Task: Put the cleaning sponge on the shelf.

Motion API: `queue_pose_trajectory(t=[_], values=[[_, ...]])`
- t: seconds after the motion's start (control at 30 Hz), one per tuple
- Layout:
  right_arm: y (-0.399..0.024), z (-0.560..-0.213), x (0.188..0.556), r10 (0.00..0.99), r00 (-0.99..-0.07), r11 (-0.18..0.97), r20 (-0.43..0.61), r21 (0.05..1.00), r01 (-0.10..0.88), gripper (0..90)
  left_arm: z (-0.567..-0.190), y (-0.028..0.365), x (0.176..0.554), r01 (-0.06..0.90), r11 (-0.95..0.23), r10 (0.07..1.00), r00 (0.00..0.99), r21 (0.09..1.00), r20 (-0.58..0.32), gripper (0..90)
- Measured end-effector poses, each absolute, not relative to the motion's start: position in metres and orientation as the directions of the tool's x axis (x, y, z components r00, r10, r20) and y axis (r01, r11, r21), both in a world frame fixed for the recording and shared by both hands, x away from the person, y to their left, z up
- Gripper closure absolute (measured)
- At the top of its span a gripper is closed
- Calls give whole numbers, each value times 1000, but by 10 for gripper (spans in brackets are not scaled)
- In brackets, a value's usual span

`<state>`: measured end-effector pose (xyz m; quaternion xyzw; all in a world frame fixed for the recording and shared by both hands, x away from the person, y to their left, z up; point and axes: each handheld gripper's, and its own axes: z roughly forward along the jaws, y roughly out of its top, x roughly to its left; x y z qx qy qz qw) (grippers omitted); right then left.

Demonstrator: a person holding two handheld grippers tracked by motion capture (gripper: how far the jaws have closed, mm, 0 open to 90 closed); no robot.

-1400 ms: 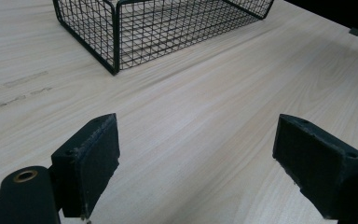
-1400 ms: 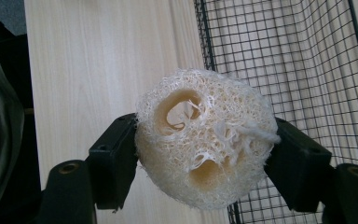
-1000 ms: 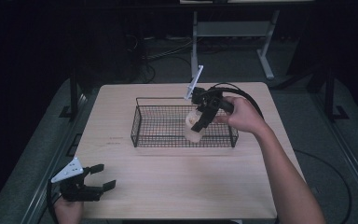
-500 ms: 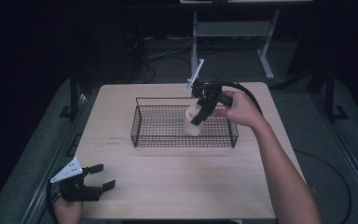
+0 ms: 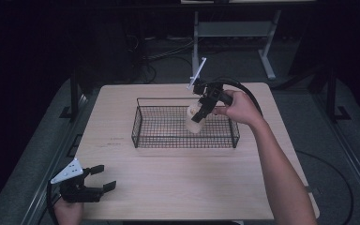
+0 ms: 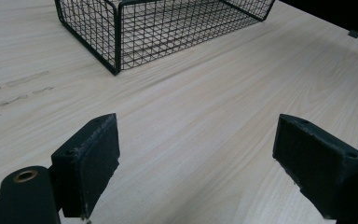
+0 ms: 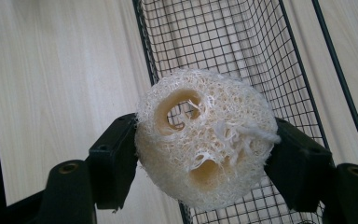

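A cream loofah piece (image 7: 205, 140) with round holes sits squeezed between my right gripper's (image 7: 205, 158) black jaws. In the high view that right gripper (image 5: 199, 114) holds the loofah (image 5: 193, 119) above the right half of the black wire basket (image 5: 143, 123), tilted down toward it. The basket's mesh floor (image 7: 242, 51) lies below the loofah, with its long rim under it. My left gripper (image 5: 101, 180) rests open at the table's near left corner. Its wide-apart pads (image 6: 91, 163) hold nothing, and the basket corner (image 6: 114, 46) stands farther off.
The light wood table (image 5: 192, 187) has bare room in front of the basket. A metal frame leg (image 5: 265, 51) and cables lie on the dark floor beyond the far edge. The person's right forearm (image 5: 281, 173) crosses the table's right side.
The right gripper has lifted the loofah up and toward the far side over the basket. The left gripper has stayed put.
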<state>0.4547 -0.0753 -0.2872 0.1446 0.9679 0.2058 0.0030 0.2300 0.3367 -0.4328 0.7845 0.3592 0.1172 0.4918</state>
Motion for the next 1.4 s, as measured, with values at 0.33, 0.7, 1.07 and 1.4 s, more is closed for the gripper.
queue_pose_trajectory(t=[0.33,0.7,1.07,1.4], values=[[-76,-295,464,303,-951,867,56,398,299,305,-433,337,230,449,-256,680,713,856,-171,134],[-75,-303,473,321,-945,864,63,390,319,304,-433,337,229,451,-248,682,710,857,-176,134],[-76,-310,480,340,-938,857,74,386,341,305,-433,337,229,451,-248,681,710,858,-176,134],[-73,-316,484,344,-936,859,82,375,348,304,-433,338,229,451,-248,682,710,858,-176,134]])
